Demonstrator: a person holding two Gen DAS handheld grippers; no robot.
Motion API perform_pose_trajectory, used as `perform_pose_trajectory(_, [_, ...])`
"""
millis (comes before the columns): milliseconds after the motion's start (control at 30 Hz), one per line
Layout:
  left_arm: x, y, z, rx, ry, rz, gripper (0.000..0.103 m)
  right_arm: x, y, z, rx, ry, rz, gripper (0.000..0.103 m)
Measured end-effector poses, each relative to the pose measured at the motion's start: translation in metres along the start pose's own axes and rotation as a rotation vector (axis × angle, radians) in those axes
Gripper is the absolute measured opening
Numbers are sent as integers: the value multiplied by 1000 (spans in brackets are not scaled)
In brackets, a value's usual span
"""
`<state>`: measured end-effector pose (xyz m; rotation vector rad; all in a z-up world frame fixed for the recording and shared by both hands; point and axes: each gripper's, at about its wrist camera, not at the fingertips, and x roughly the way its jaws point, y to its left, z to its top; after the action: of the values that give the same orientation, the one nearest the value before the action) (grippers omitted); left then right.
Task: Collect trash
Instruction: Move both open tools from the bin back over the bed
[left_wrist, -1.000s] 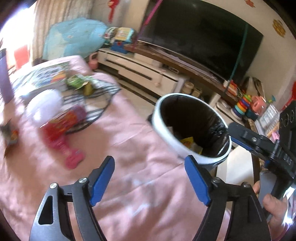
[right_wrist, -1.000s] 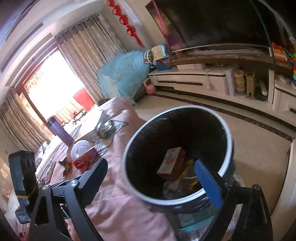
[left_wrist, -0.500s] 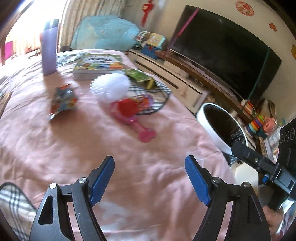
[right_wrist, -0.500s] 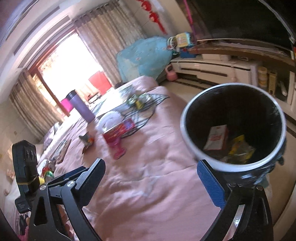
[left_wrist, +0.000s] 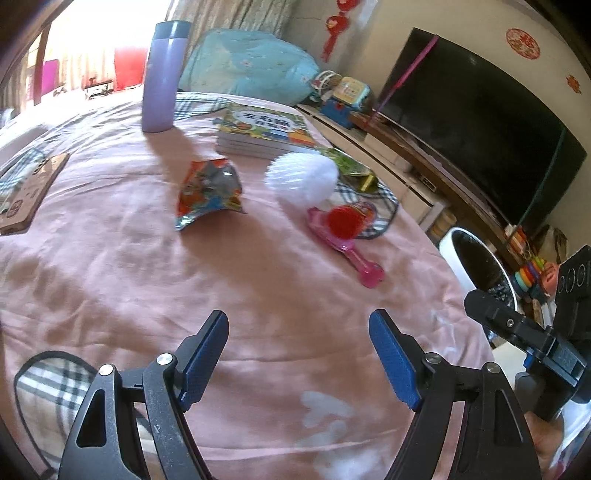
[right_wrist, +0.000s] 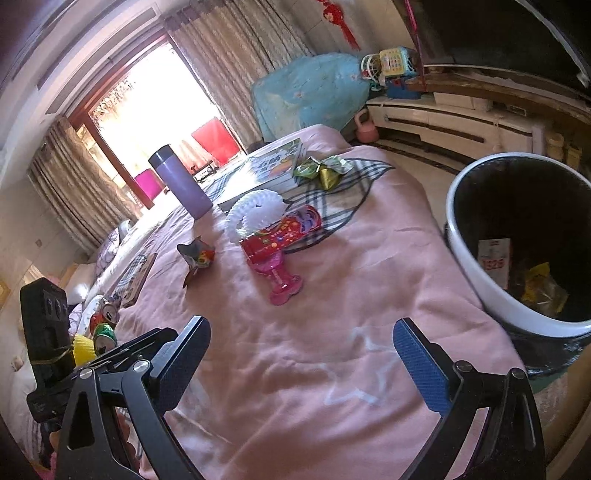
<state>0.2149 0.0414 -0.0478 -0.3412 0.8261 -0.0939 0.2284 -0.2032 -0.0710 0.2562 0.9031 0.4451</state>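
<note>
Both claws empty, jaws wide: left claw, right claw, over the pink bed. Next trash, by my judgement: crumpled snack wrapper, lying far-left of centre, near the white pom-pom. Trash bin stands right of the bed. Plan: come down over the wrapper's raised crease, avoid pinching bedding, skip the pink toy.

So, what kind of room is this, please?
Probably a lived-in family bedroom or living room: a bed under a pink cover, a large television on a low cabinet, and curtains at a sunny window.
</note>
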Motion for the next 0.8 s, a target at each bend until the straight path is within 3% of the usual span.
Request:
perform_pose_trajectory(633, [32, 41, 50, -46, -19, 72, 78, 52, 20, 28, -2, 60, 35, 99])
perform_pose_trajectory(800, [44, 54, 74, -43, -57, 102, 78, 67, 21, 41, 30, 53, 37, 90])
